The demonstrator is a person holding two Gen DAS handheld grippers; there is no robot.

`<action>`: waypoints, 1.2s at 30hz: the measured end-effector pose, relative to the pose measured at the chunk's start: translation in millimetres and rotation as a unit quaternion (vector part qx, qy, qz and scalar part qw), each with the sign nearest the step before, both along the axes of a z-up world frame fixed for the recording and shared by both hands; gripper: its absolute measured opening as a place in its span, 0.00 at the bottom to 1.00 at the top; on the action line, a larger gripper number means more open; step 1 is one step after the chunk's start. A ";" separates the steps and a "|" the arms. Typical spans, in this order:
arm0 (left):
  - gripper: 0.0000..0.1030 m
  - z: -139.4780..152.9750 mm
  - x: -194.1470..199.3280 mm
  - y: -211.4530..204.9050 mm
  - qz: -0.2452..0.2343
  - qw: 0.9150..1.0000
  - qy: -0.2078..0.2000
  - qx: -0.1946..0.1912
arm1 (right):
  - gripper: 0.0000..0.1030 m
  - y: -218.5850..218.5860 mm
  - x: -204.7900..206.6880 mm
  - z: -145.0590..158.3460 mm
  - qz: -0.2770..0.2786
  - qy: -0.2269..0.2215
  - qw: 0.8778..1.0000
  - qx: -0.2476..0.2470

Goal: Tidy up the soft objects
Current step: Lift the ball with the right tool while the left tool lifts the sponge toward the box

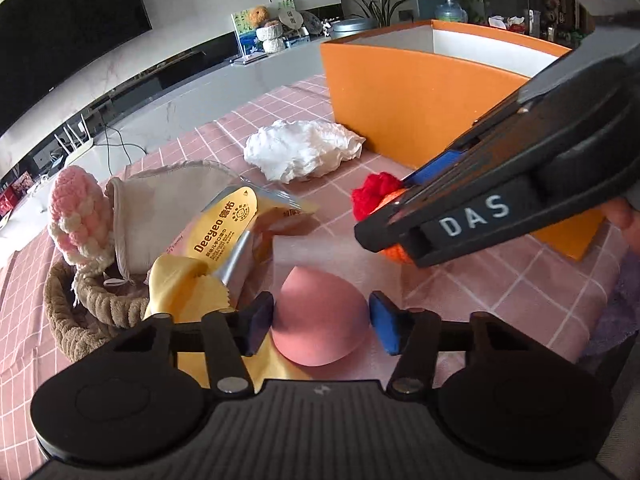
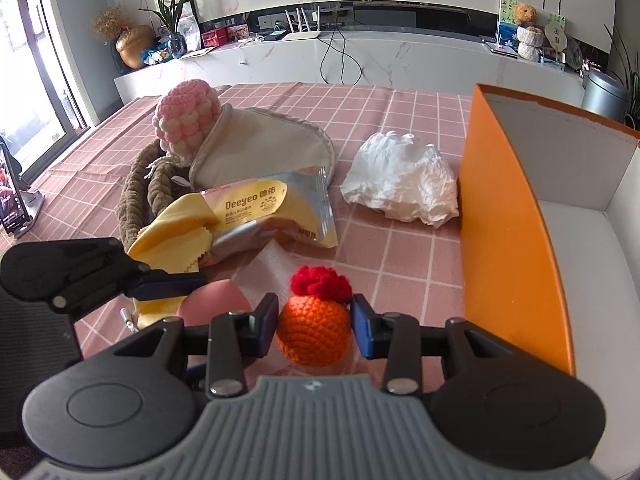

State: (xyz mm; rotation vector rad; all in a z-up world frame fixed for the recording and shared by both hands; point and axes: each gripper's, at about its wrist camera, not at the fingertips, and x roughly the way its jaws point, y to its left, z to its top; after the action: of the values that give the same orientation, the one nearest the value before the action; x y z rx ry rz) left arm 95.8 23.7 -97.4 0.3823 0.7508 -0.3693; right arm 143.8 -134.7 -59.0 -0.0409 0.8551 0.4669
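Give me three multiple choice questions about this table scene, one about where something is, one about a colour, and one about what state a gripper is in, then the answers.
1. Where does the crumpled white tissue lie?
A. Inside the orange box
B. On the checked cloth beside the orange box
C. In the rope basket

2. What colour is the tuft on the orange crochet ball?
A. Red
B. Green
C. White

3. What sits between the right gripper fingers?
A. Nothing
B. The pink sponge
C. The orange crochet ball

Answers:
1 B, it rests on the cloth just outside the box wall.
2 A, the tuft on top is red yarn.
3 C, both pads press its sides.
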 end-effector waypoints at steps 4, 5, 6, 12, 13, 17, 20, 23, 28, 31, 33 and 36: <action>0.54 2.0 0.3 1.9 0.008 1.000 0.003 -0.009 | 0.38 -2.9 0.6 0.3 -0.005 0.002 1.000 0.002; 0.53 3.8 -0.1 2.9 0.011 1.000 0.001 -0.014 | 0.38 -3.9 0.4 2.2 -0.006 0.000 1.000 0.003; 0.53 7.2 -1.0 4.7 0.017 1.000 -0.002 -0.023 | 0.38 -5.1 -0.3 5.0 -0.007 -0.005 1.000 0.006; 0.53 47.1 -4.8 23.6 0.057 0.993 -0.016 -0.104 | 0.38 -21.8 -6.8 33.8 -0.017 -0.037 0.999 0.029; 0.53 54.5 -3.9 27.0 0.064 0.991 -0.015 -0.120 | 0.38 -27.0 -8.6 40.6 -0.020 -0.043 0.998 0.035; 0.53 85.6 -2.5 22.4 0.057 0.986 -0.026 -0.157 | 0.38 -50.4 -16.6 67.6 -0.034 -0.072 0.996 0.047; 0.53 107.2 0.1 2.0 0.027 0.984 -0.030 -0.171 | 0.38 -74.4 -20.7 82.7 -0.039 -0.078 0.995 0.037; 0.53 124.2 6.1 -25.9 -0.016 0.982 -0.027 -0.187 | 0.38 -106.1 -20.1 87.7 -0.043 -0.061 0.997 0.017; 0.53 132.0 24.5 -81.9 -0.082 0.978 0.023 -0.188 | 0.38 -154.9 -5.6 72.8 -0.017 0.023 0.999 -0.042; 0.53 122.1 42.5 -113.3 -0.106 0.973 0.083 -0.188 | 0.38 -176.6 7.3 55.9 -0.007 0.075 0.995 -0.070; 0.53 113.8 55.1 -129.9 -0.107 0.971 0.118 -0.179 | 0.38 -184.1 14.0 47.9 0.002 0.099 0.992 -0.076; 0.53 97.9 70.1 -147.0 -0.111 0.967 0.168 -0.157 | 0.38 -187.7 21.7 37.0 0.027 0.124 0.988 -0.091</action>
State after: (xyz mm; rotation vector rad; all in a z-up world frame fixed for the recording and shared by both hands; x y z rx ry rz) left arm 165.9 -123.3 0.4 0.1028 0.9663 -0.7667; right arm 165.6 -322.4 -22.1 -0.1767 1.1413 0.4495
